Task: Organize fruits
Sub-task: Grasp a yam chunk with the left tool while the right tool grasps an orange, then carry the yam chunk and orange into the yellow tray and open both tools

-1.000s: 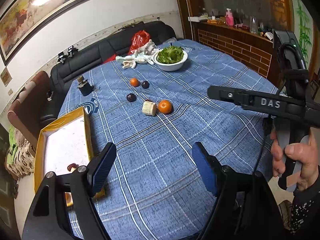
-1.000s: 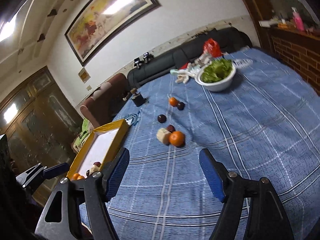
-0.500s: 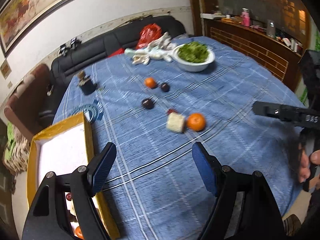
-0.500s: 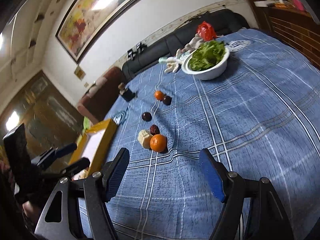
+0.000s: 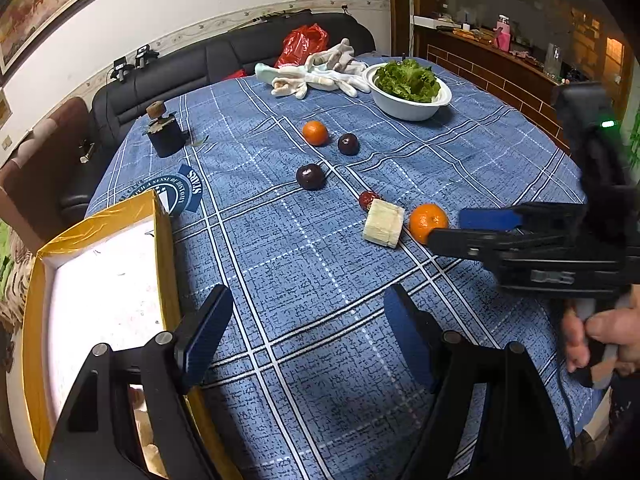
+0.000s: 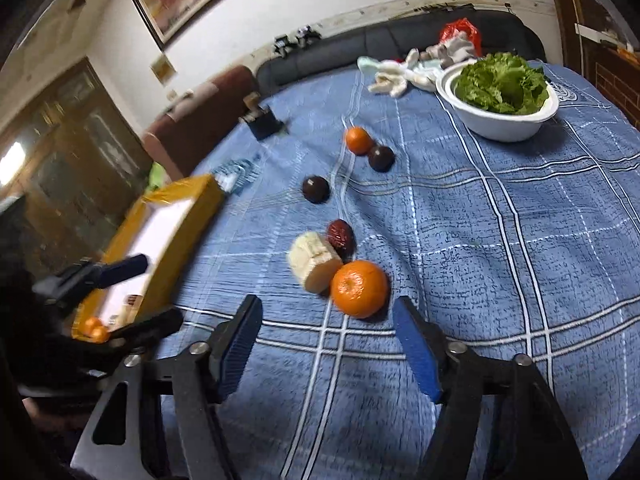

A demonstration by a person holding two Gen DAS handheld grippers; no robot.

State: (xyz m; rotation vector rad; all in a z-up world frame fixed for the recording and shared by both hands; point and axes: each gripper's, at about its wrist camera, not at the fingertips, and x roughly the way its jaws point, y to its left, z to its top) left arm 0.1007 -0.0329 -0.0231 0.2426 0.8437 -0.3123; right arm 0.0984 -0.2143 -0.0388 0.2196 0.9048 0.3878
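On the blue checked tablecloth lie a near orange [image 6: 360, 289], a banana piece [image 6: 314, 261], a red date [image 6: 341, 234], two dark plums [image 6: 316, 189] [image 6: 381, 158] and a far orange [image 6: 358, 140]. My right gripper [image 6: 328, 354] is open and empty, just short of the near orange. It shows in the left wrist view [image 5: 472, 229], its tips beside that orange [image 5: 428, 222]. My left gripper [image 5: 308, 336] is open and empty beside the yellow-rimmed box [image 5: 164, 240], which holds some fruit [image 6: 94, 328].
A white bowl of lettuce [image 5: 408, 92] and a pile of gloves [image 5: 320, 74] sit at the far end. A small dark holder [image 5: 164, 132] stands far left. A black sofa [image 5: 192, 68] lies behind the table.
My right gripper has moved forward and down toward the near orange. My left gripper has moved closer to the table beside the box. Both stay open.
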